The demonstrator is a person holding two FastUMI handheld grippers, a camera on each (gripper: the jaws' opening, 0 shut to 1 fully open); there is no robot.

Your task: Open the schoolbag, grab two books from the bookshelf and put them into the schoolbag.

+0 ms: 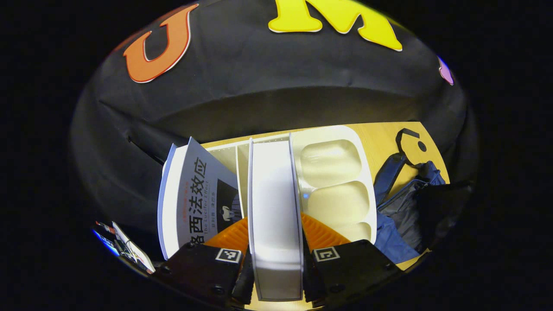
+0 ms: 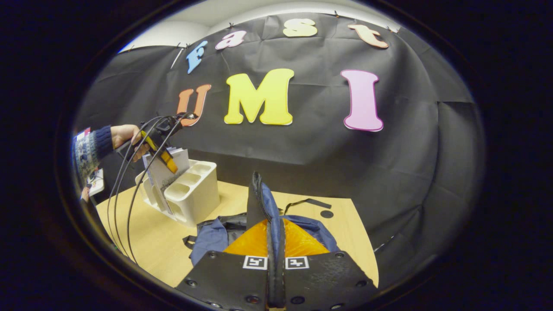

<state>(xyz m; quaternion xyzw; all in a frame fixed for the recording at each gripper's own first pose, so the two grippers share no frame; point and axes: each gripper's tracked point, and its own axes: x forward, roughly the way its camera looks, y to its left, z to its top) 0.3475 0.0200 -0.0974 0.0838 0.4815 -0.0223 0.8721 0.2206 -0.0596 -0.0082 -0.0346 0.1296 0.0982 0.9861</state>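
Left gripper (image 1: 276, 259) fingers pinch a white book (image 1: 275, 203) over the bookshelf (image 1: 332, 181) at the desk's far-left corner. Right gripper (image 2: 275, 276) fingers pinch the schoolbag (image 2: 259, 216) flap, mid-desk. I judge the leaning book (image 1: 194, 194) could topple.

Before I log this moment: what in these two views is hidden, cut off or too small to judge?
- Schoolbag inside, right gripper view: hidden behind the flap the right gripper pinches, so any books in it are unseen.
- White book, left gripper view: edge-on in the left gripper, cover unseen.
- Bookshelf slots, right gripper view: too small to count remaining books.
- Schoolbag's right part, left gripper view: too dark to make out.
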